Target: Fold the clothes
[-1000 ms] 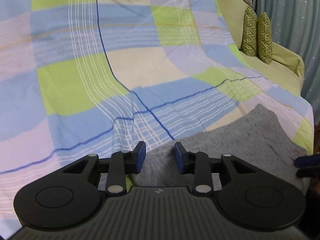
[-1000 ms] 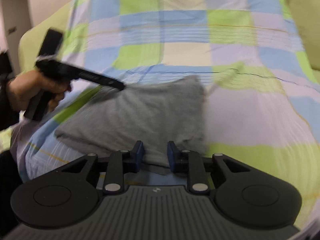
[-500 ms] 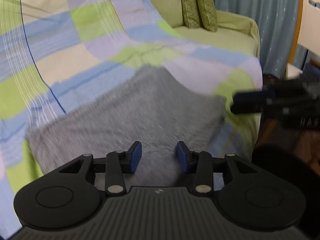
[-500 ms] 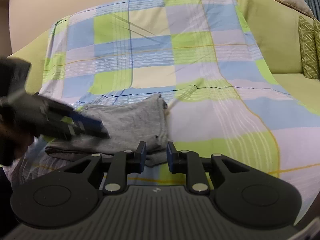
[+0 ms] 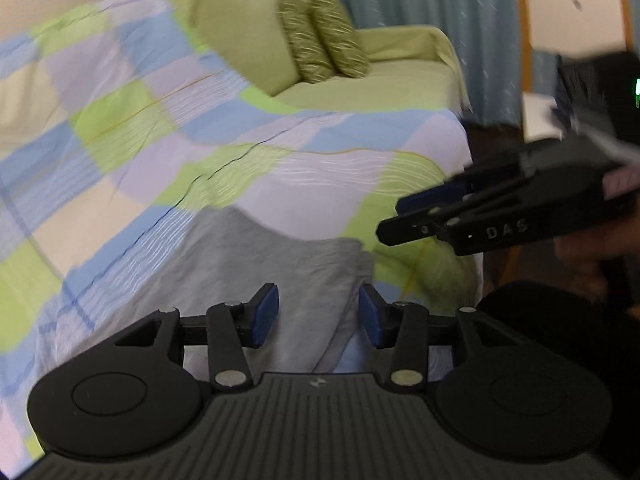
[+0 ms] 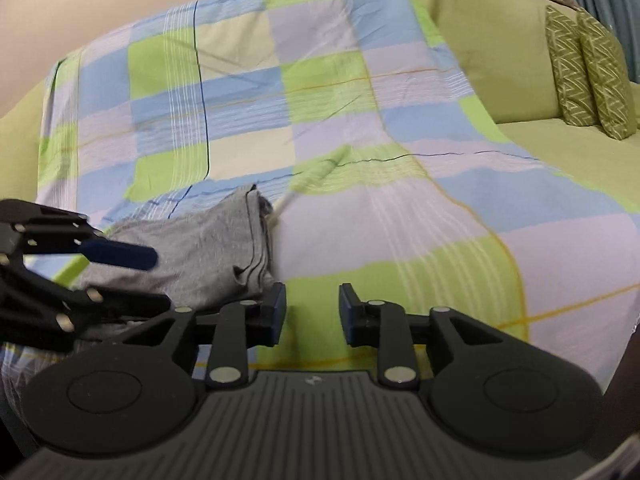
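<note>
In the right wrist view, far left: left gripper (image 6: 132, 276), blue-tipped fingers apart, nothing between them, hanging above grey folded garment (image 6: 192, 256). Garment flat on checked sheet (image 6: 360, 208) over green sofa (image 6: 500, 60), near the front edge; long axis across the seat, stacked folded edges pointing right. Further right: right gripper (image 6: 312, 310), released, empty, above bare sheet just beside the garment's folded end. Two patterned cushions (image 6: 588, 68) upright at far right. In the left wrist view, garment (image 5: 280, 268) directly under the open left jaws; right gripper (image 5: 394, 218) blurred, apart from the cloth.
</note>
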